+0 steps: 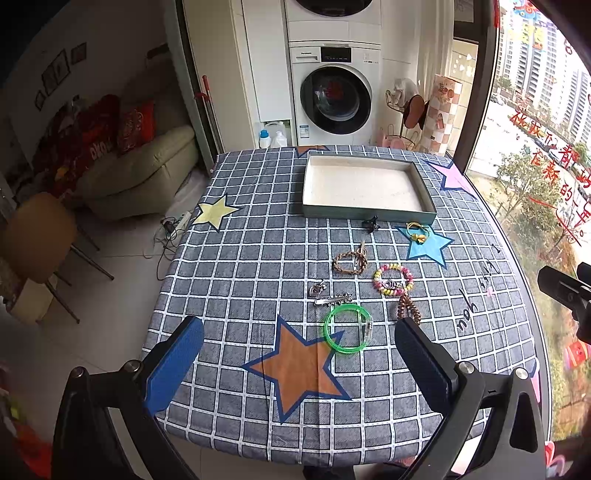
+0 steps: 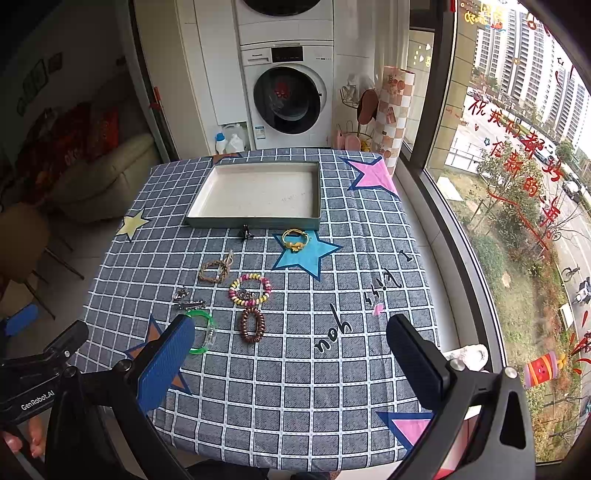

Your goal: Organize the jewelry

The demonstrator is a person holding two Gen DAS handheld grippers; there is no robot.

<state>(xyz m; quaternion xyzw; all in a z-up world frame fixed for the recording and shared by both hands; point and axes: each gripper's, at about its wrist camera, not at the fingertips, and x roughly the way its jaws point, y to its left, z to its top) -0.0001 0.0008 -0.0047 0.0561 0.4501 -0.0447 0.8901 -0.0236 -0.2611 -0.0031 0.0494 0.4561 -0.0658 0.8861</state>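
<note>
Jewelry lies scattered before the empty tray (image 1: pixel 369 213). We see the green bangle (image 1: pixel 347 328) nearest, just ahead of our left gripper (image 1: pixel 299 363); right gripper (image 2: pixel 290 356) lies farther. Both gape wide, holding nothing.

A home is shown: a washer (image 1: pixel 335 99) and a dryer (image 1: pixel 332 14) are stacked by a window (image 2: pixel 517 147), and a sofa (image 1: pixel 147 166) is seen beside the table (image 1: pixel 258 258).
</note>
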